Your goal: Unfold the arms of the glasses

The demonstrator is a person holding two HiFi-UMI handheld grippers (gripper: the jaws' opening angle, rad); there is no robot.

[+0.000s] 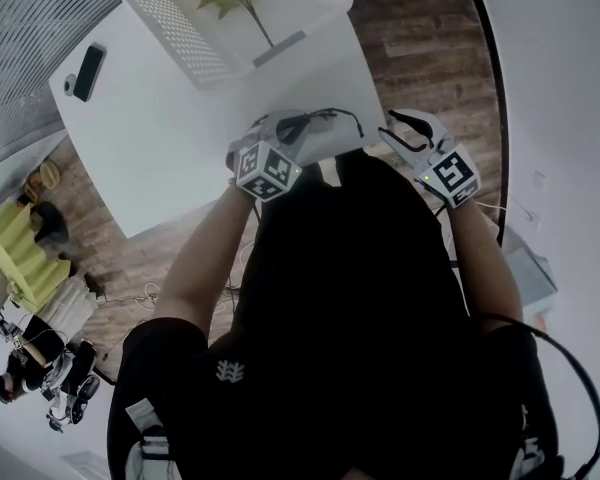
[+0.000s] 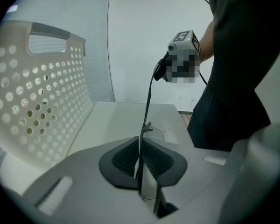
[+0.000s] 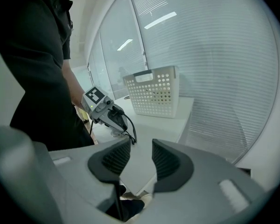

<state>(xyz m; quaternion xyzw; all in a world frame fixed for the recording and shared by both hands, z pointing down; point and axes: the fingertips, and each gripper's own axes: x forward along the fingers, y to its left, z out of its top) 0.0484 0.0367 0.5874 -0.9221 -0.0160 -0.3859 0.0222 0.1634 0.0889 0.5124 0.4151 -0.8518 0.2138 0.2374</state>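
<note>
Evidently the left gripper [image 2: 140,162] clamps the thin black wire-framed glasses [image 2: 148,104] steady, so the right gripper [image 3: 141,160], fingers [image 3: 167,161] apart, can unfold an arm.

The table [image 1: 180,158] is white, smooth and matt. The basket [image 1: 180,28] is white perforated plastic. The floor [image 1: 430,38] looks like brown wood. The left claw [image 2: 140,143] is matt grey plastic with black ribbed pads [image 2: 123,160]; the glasses [image 2: 148,101] look black and smooth.

Basket [image 1: 170,18] cut off at top, lenses of glasses [image 1: 325,114] too small to tell, table [image 1: 160,148] edge behind torso [image 1: 360,288]
</note>
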